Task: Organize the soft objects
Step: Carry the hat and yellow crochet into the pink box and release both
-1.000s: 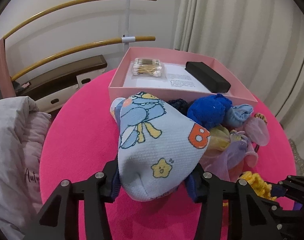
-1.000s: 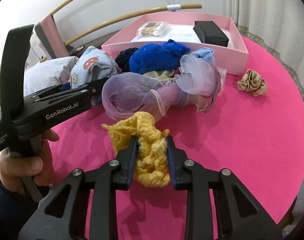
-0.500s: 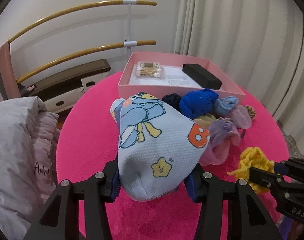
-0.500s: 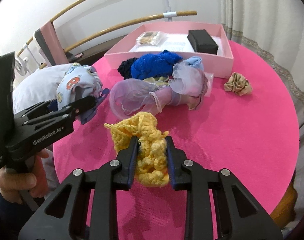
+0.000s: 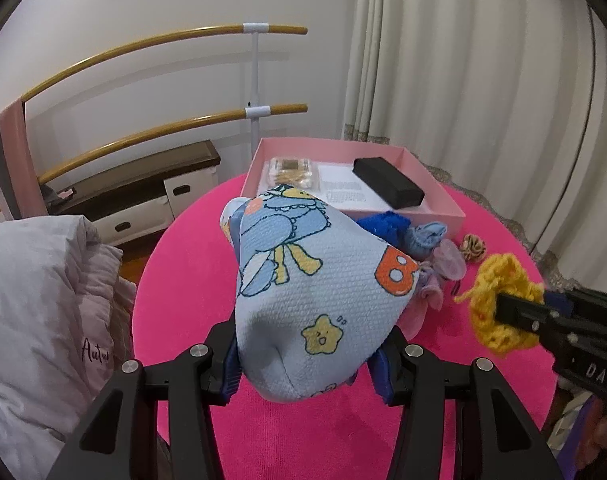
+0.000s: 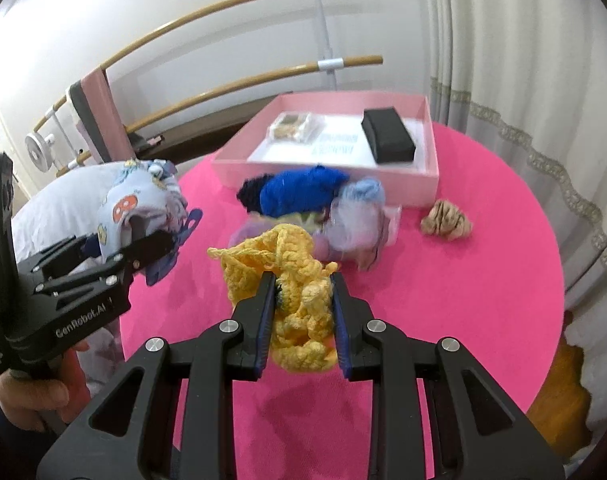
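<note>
Pink tabletop (image 6: 483, 280) bare right of pile (image 6: 311, 208).

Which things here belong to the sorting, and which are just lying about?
Job: printed blue cloth, yellow crochet piece, blue knit, sheer lilac fabric, tan scrunchie, pink box.
Lying about: grey bedding, curtain, wooden rails.

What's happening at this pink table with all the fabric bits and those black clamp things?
A person is sorting soft items with hand-held tongs, one in each hand. The left tongs grip a pale blue cartoon-print cloth, held up off the table. The right tongs are clamped on a yellow crocheted piece, also lifted. More soft items, including a blue knit piece and a beige scrunchie, lie on the pink table in front of an open pink box.
</note>
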Motion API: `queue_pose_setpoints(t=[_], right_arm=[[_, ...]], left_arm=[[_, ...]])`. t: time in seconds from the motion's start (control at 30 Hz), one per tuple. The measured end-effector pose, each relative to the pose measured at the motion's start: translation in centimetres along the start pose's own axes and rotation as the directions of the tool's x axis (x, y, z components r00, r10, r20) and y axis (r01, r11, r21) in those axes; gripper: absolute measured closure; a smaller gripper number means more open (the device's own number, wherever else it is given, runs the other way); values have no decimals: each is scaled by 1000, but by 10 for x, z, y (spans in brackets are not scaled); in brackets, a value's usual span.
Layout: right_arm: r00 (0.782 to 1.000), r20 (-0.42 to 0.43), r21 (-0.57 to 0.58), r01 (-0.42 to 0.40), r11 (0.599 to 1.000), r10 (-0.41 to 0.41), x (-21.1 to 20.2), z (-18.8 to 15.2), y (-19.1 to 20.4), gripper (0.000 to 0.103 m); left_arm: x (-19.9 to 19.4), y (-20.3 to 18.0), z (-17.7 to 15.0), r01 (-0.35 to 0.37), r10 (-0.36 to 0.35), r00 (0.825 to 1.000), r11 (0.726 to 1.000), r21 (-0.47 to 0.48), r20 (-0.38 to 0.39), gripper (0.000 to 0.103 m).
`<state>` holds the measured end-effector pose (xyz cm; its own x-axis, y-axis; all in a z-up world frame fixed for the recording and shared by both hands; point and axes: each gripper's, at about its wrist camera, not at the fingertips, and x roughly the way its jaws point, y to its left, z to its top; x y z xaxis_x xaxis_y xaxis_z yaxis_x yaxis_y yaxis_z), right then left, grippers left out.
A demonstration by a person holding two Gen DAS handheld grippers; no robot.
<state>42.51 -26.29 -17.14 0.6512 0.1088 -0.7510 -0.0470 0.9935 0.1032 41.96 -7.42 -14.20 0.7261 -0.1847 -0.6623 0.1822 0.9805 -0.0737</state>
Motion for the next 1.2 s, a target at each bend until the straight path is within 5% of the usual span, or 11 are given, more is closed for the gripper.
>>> queue_pose_setpoints(t=[0.6, 0.87, 1.2], right_arm=[[992, 126, -20, 7, 1000, -4, -18, 73, -12, 79], [990, 144, -6, -6, 1000, 6, -8, 95, -24, 79], [986, 162, 0, -32, 999, 31, 21, 164, -42, 79]], left_arm=[[-10, -15, 60, -16, 12, 996, 999, 37, 90, 55], [13, -10, 88, -3, 0, 995, 1000, 26, 103, 55], [74, 19, 156, 47, -44, 993, 999, -20, 111, 55]])
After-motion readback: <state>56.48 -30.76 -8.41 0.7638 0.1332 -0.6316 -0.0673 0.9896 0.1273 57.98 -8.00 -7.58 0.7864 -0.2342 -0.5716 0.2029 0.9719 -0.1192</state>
